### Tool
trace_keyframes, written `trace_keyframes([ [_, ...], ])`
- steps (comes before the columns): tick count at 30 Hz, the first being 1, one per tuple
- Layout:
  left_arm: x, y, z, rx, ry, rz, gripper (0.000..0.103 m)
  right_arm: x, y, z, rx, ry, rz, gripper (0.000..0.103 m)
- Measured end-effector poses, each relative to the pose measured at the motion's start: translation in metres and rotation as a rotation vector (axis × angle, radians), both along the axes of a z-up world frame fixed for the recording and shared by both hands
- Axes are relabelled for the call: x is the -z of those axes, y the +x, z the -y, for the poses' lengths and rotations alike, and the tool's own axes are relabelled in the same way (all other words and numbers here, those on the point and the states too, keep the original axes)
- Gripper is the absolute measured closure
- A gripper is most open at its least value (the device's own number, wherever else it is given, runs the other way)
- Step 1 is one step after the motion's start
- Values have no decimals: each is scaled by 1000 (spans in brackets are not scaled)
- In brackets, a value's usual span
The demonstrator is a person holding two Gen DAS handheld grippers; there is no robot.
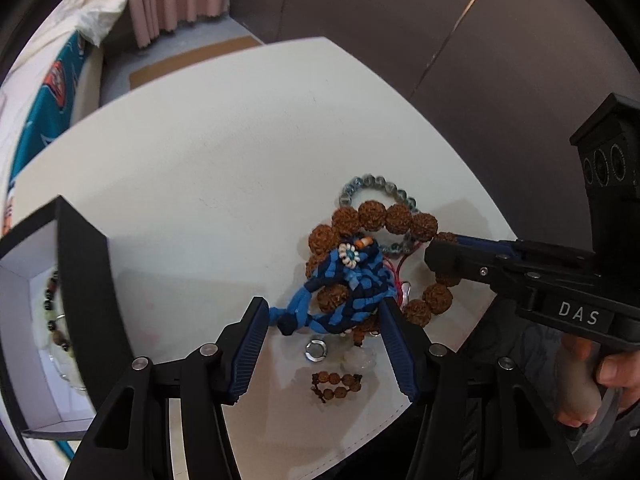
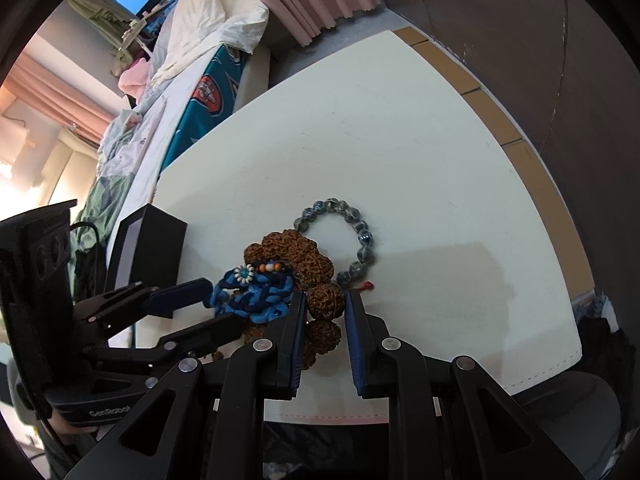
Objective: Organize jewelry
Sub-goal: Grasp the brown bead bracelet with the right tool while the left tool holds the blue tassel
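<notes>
We look down on a white tabletop [image 1: 200, 168] holding a heap of jewelry. Our left gripper [image 1: 324, 332] hangs over the near side of the heap with its jaws wide apart, straddling a braided blue and navy cloth bracelet [image 1: 348, 288] without pressing on it. Our right gripper [image 2: 325, 312], coming in from the right, has its jaws narrowly set on either side of a large knobbly brown seed bead of a chunky bracelet [image 2: 326, 300]; we cannot tell whether the pads press on it. A grey-blue glass bead bracelet [image 2: 344, 236] lies at the far side of the heap, partly under the brown beads. A small metal ring [image 1: 316, 350] and a small brown bead bracelet [image 1: 336, 386] lie nearest us. At far left stands an open black box with a white lining [image 1: 24, 320], with beaded pieces inside.
</notes>
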State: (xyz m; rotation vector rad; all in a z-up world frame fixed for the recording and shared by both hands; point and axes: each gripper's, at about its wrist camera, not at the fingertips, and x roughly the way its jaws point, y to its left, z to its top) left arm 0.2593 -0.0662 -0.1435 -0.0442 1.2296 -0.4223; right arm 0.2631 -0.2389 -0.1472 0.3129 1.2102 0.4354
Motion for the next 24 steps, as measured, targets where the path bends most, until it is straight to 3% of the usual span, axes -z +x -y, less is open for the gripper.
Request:
trace_keyframes([
  [4,1,2,3,-10,-13,5,47,2,-1,0,1,1,-4,83],
  [5,0,4,2,-16,-25,3,52,2,-1,1,2,3,-4,83],
  [7,-1,5,1,-9,-64,-7,74,2,-2,1,2,7,-4,83],
  [8,-2,4,2,-4,-61,-6,75,2,-2,1,1,9,-4,83],
  [10,-8,0,7,14,-21,26,90,1,-2,1,2,5,-2,83],
  [16,-27,-9,7,14,-29,73,90,-9,-4,-1,-1,5,17,83],
  [24,-76,-17,-24,-53,-68,183,90,-42,-10,-17,-46,21,85,83],
])
